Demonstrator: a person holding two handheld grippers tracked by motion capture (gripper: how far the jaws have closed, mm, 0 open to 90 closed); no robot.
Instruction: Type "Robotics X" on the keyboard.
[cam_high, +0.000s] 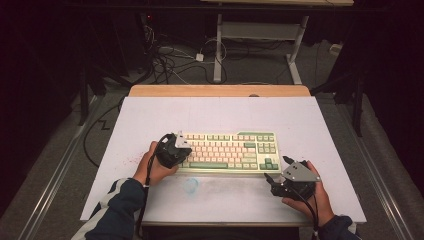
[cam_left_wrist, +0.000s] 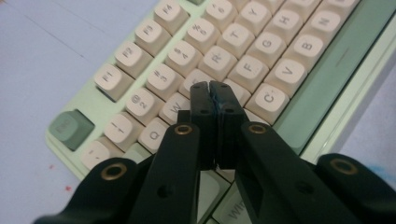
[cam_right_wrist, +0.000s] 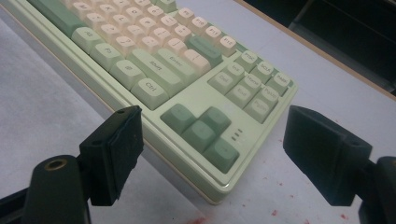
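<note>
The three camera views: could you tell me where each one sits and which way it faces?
High view: above the person's side, looking forward and down at the table; forearms and both grippers enter from below.
Left gripper view: on the left gripper, jaws shut, over the keyboard.
Right gripper view: on the right gripper, jaws open, facing the arrow keys.
All share the keyboard.

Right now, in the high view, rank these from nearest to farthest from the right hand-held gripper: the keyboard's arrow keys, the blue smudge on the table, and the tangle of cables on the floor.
From the right hand-held gripper:
1. Arrow keys, just beside its tips, at the keyboard's near right corner.
2. Blue smudge, further left on the table's near part.
3. Cables, on the floor beyond the table's far edge.
</note>
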